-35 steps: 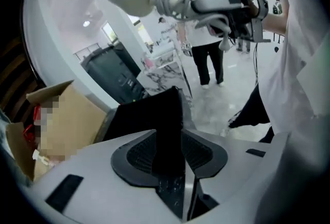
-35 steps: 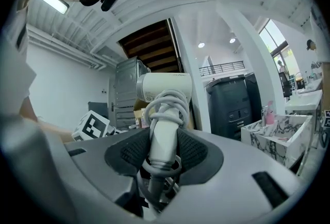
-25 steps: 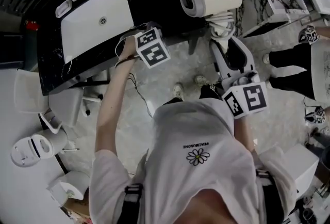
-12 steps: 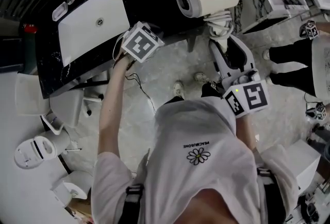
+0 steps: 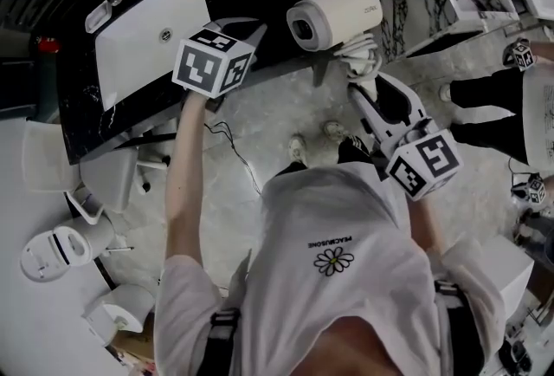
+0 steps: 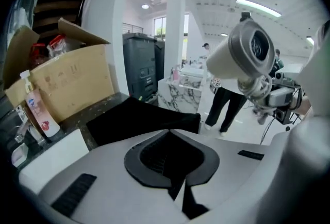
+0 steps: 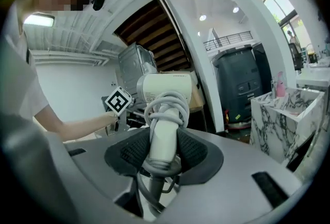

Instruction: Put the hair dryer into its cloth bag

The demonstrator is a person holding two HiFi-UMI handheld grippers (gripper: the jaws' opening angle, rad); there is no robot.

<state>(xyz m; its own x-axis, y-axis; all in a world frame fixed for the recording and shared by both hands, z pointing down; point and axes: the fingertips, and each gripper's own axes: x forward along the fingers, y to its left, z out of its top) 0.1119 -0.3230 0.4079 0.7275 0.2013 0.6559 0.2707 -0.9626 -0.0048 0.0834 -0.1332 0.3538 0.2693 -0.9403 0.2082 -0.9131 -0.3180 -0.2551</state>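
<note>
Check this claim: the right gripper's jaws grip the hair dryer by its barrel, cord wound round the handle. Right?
No: the right gripper view shows the right gripper holding the hair dryer by its handle, not its barrel; the cord part stands.

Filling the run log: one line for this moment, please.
left gripper: shut on black cloth bag | right gripper: shut on hair dryer handle | hair dryer: outside bag

The person's left arm (image 5: pixel 177 184) reaches straight out toward 11 o'clock. Its left gripper (image 5: pixel 234 26) tips down, with its jaws pinched shut on the cloth bag (image 6: pixel 139 120). The right arm (image 5: pixel 428 227) is bent. The right gripper (image 5: pixel 370 93) points toward 1 o'clock and squeezes the hair dryer (image 5: pixel 333 15) by its handle.
</note>
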